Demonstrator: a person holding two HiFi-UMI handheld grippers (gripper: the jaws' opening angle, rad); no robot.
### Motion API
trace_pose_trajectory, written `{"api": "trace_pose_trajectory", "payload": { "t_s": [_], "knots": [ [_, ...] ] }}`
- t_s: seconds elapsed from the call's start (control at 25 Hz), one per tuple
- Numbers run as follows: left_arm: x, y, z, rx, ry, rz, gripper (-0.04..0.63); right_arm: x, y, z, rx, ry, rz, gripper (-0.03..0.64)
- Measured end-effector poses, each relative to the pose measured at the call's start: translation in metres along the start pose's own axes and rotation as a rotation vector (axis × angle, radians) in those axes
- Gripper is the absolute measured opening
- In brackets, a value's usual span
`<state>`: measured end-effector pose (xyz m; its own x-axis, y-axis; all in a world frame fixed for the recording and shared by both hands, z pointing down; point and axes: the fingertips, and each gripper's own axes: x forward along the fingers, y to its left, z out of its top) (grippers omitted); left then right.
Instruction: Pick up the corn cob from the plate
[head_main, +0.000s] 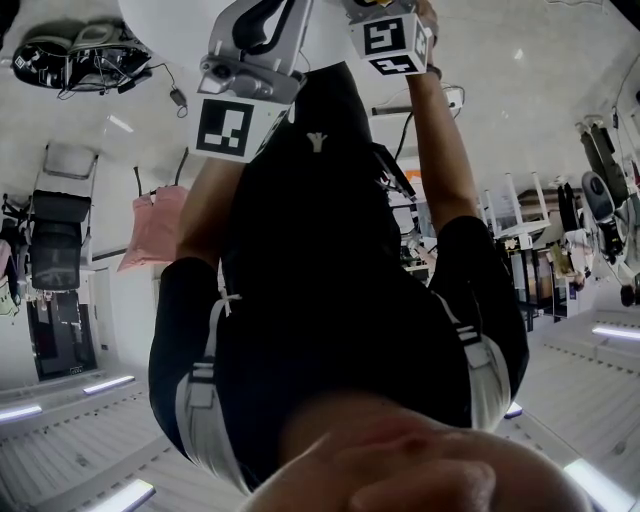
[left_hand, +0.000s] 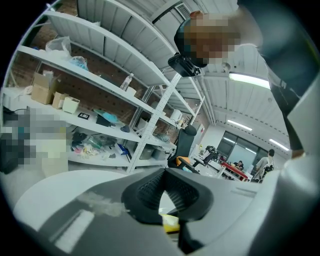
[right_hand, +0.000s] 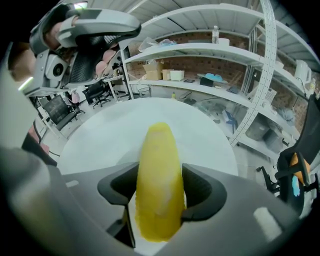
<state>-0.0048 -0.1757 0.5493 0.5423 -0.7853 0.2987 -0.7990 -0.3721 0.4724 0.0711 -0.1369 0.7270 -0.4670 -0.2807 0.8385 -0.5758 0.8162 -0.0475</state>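
Observation:
In the right gripper view a yellow corn cob (right_hand: 159, 170) lies lengthwise on a round white plate (right_hand: 100, 140), its tip pointing away from me. My right gripper (right_hand: 159, 189) has both dark pads against the cob's sides, around its near half. My left gripper (left_hand: 164, 192) is shut with nothing between its ribbed pads; a small yellow patch (left_hand: 170, 222) shows below them, and I cannot tell what it is. It also hangs at the upper left of the right gripper view (right_hand: 85, 30). The head view shows only both grippers' marker cubes (head_main: 225, 125) (head_main: 392, 40), not their jaws.
White metal shelving (right_hand: 210, 50) with boxes and bottles stands behind the plate, and fills the left gripper view (left_hand: 100, 65). A black office chair (left_hand: 185, 142) stands beyond it. The person's dark torso (head_main: 330, 280) fills the head view.

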Motion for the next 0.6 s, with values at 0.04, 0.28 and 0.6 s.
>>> {"api": "trace_pose_trajectory", "payload": {
  "t_s": [0.04,0.28,0.6],
  "knots": [
    [0.0002,0.0009,-0.0005,-0.001,0.001,0.0,0.002,0.0006,-0.0005,-0.0004,0.001,0.0,-0.001,0.27],
    [-0.0032,0.0003,-0.0015,-0.003,0.0,0.006,0.002,-0.0031,-0.0034,0.0008,0.005,-0.001,-0.009,0.268],
    [-0.0077,-0.0043,0.001,0.007,-0.011,0.007,0.002,-0.0038,-0.005,-0.0002,0.003,0.003,-0.022,0.268]
  ]
}}
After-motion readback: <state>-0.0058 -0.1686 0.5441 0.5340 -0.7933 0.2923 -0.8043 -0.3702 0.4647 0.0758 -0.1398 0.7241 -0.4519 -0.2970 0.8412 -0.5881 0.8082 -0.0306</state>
